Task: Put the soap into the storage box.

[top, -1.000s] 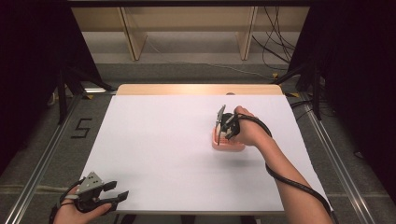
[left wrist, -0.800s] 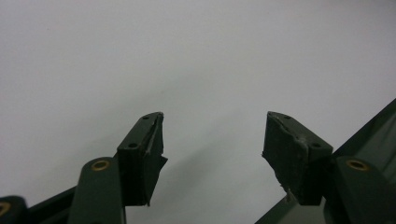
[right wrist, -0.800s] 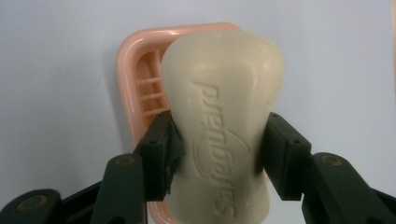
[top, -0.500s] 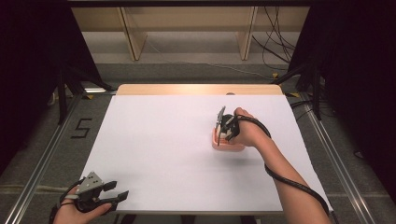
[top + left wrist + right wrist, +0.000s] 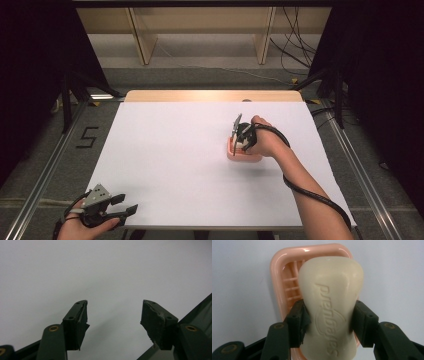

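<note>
A white desk [image 5: 175, 150] carries a pink dish [image 5: 244, 154] right of its middle, and over this dish the right gripper [image 5: 329, 315] points down with both jaws pressed against the sides of a cream soap [image 5: 330, 297], which lies lengthwise above the dish's slatted floor; whether the soap rests on the slats cannot be told. The left gripper [image 5: 122, 212] sits at the desk's near left corner, well apart from the dish, its jaws spread wide with nothing between them but bare white surface.
</note>
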A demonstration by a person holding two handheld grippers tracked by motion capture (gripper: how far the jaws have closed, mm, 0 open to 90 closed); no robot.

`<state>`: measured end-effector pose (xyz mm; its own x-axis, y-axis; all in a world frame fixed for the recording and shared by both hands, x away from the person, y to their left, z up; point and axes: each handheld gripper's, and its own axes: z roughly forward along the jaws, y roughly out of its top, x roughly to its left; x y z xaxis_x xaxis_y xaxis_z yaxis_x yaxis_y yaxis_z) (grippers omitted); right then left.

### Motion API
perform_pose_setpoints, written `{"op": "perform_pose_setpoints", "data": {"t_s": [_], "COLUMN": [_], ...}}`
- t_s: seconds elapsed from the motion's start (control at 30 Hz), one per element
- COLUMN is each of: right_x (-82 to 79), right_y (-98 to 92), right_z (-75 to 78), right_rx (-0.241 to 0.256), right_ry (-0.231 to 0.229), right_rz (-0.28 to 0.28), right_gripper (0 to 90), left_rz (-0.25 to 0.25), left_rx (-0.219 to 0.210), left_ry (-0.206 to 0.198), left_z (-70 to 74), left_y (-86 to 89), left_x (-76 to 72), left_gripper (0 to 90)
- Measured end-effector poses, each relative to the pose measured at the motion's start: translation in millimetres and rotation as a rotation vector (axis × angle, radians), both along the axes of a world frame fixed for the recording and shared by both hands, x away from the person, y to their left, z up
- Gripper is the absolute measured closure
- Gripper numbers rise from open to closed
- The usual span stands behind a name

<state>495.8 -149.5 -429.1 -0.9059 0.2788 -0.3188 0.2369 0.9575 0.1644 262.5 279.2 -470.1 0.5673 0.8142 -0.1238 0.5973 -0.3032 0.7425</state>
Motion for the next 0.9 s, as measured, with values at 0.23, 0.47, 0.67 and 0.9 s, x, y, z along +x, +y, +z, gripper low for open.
{"op": "perform_pose_setpoints", "data": {"t_s": [0.23,0.47,0.67,0.9], "right_x": [1.0,1.2,-2.6,-9.5], "right_y": [1.2,1.9,1.5,-4.7], "right_z": [-3.4,-2.2,3.4,17.6], "right_rx": [0.012,0.008,0.036,0.117], "right_ry": [0.005,0.004,0.019,-0.027], "right_rz": [-0.005,0.0,-0.038,-0.034], "right_gripper": [50.3,50.1,46.2,37.6], "left_rz": [-0.005,-0.004,-0.005,0.0], "left_rx": [0.007,0.004,0.008,0.001], "left_ry": [0.002,-0.001,0.002,0.0], "left_z": [0.2,-0.1,0.1,0.0], "left_y": [0.7,0.4,0.6,-0.1], "left_x": [0.2,0.1,0.1,0.0], "left_gripper": [37.5,37.5,37.4,37.5]}}
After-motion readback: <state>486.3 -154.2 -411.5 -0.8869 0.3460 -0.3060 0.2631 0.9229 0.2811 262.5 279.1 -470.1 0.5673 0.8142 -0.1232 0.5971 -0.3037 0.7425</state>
